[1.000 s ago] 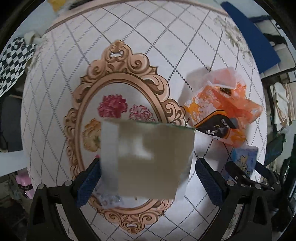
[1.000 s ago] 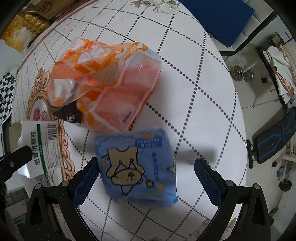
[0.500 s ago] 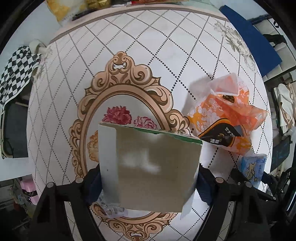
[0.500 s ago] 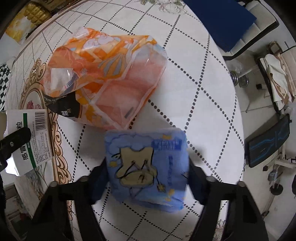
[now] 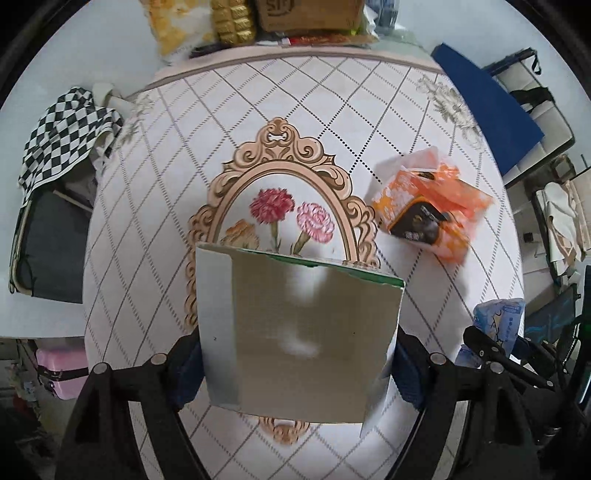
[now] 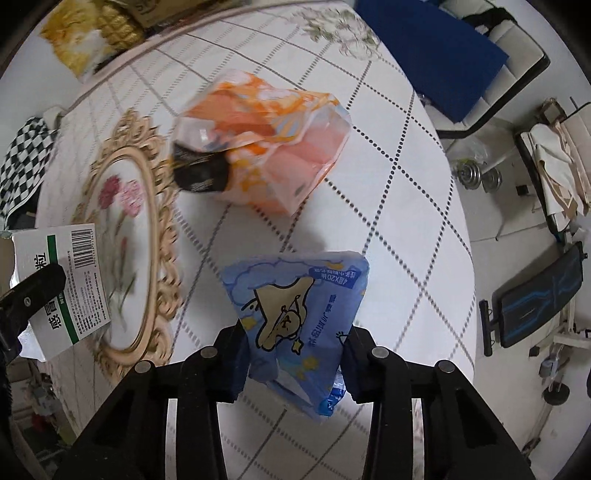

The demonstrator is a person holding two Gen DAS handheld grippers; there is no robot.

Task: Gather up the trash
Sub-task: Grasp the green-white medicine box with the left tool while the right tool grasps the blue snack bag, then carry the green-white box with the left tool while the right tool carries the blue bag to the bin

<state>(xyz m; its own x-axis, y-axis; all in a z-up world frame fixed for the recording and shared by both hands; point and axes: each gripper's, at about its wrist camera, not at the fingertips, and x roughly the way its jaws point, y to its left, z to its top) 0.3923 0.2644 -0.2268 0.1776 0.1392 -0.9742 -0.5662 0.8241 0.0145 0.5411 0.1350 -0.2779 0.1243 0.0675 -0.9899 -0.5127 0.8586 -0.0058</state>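
Note:
My left gripper is shut on a flattened cardboard medicine box, held above the round table; its printed barcode side shows in the right wrist view. My right gripper has its jaws closing on a blue tissue packet, which is squeezed between the pads and lifted off the cloth. That blue packet also shows at the right edge of the left wrist view. A crumpled orange plastic bag with a black wrapper inside lies on the table beyond both grippers, free of them.
A blue-cushioned chair stands at the table's far right. Checkered cloth hangs over a seat at the left, with a pink case below. Boxes and snack bags sit past the far edge. Dumbbells and a bench are on the floor.
Both grippers went from open around their items to shut on them. Both then rose, carrying the box and the blue packet up off the table.

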